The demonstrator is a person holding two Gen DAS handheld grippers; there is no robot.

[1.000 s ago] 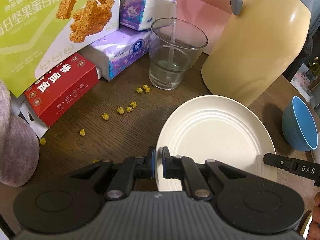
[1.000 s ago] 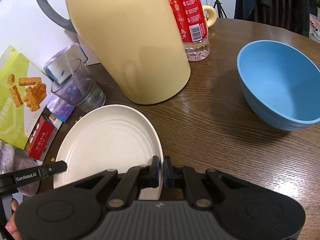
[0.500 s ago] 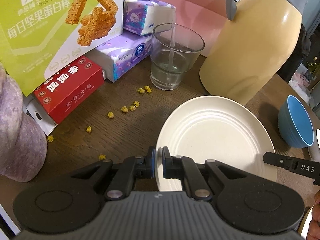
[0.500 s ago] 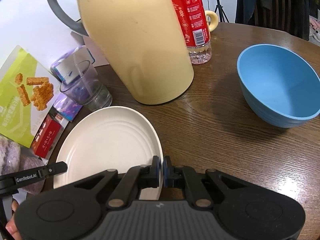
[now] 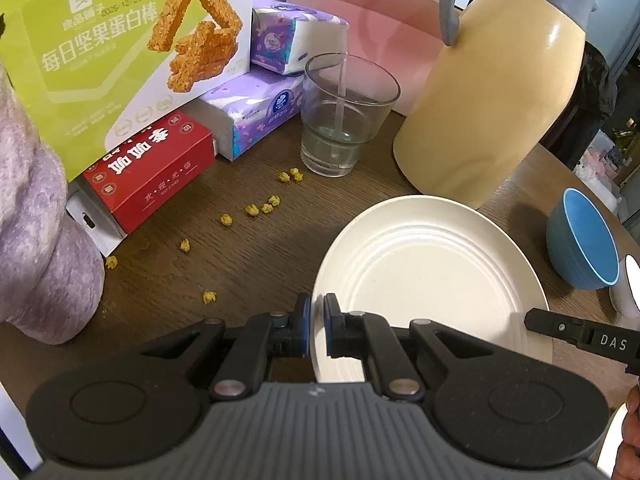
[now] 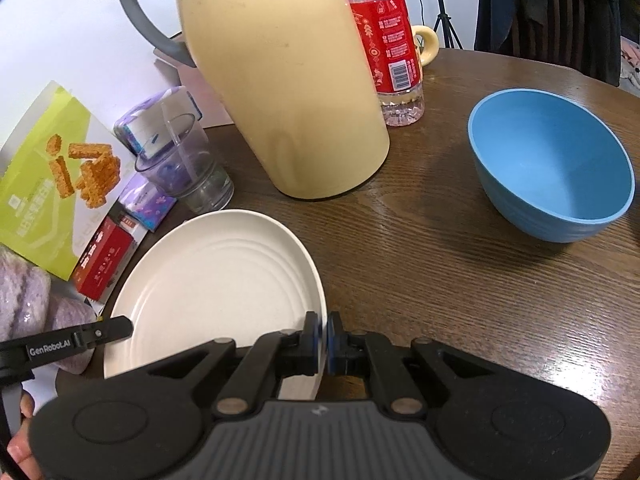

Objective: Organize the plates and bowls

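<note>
Between the left fingers [image 5: 316, 330], clamped tight: the near left rim of a round cream plastic plate [image 5: 432, 280] with ringed grooves. Between the right fingers [image 6: 321, 340], likewise pinched shut: the opposite, near right rim of the same plate [image 6: 216, 280]. Plate held at both edges, level or nearly so; whether clear of the dark wooden table [image 6: 440, 280] cannot be told.

Ahead of the left fingers, beyond the plate's far edge: a tall cream-yellow thermos jug [image 5: 492, 100] with grey handle and collar, upright. Ahead and slightly left: a clear drinking glass [image 5: 344, 116] with a little water and a straw, upright on the table. Further left: purple tissue packs [image 5: 256, 116], a red carton [image 5: 152, 176], a lime-green snack box [image 5: 112, 48] leaning behind them. Scattered on the wood left of the fingers: small yellow dried buds [image 5: 260, 208]. Far left: a lilac fuzzy bundle [image 5: 36, 232].

Ahead and right of the right fingers, well apart from the plate: a round blue plastic bowl [image 6: 552, 164], upright and empty on the table. Beside the jug, beyond it: a clear bottle with a red label [image 6: 388, 52], with a cream mug handle [image 6: 426, 44] just behind.
</note>
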